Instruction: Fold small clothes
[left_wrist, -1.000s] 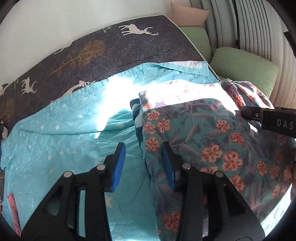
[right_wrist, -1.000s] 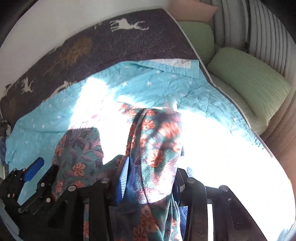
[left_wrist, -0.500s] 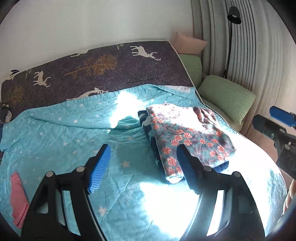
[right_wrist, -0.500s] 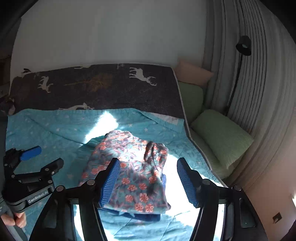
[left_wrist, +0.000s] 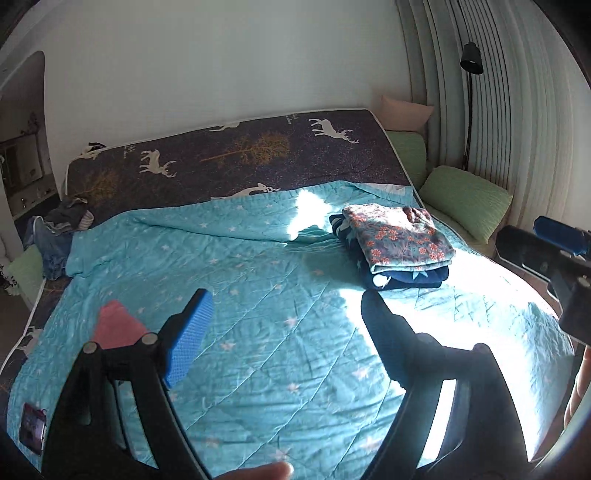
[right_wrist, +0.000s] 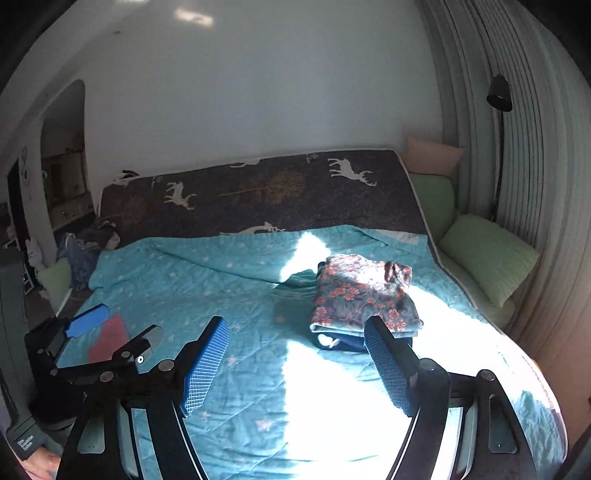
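folded floral garment (right_wrist: 364, 291) beyond the empty, opening right gripper (right_wrist: 297, 363)

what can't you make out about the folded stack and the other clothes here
- Navy garment under the floral piece: mostly covered in both views, so its type is unclear.
- Pink item: the left gripper hides part of it.
- Dark clothes heap at the far bed corner: too small to tell apart.

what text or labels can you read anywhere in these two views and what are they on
No text reads for certain.
Small white print on the left gripper's body, at the right view's lower left: too blurred to read.
Small white lettering on the dark deer-print cover, beside the deer figures: too small to read.
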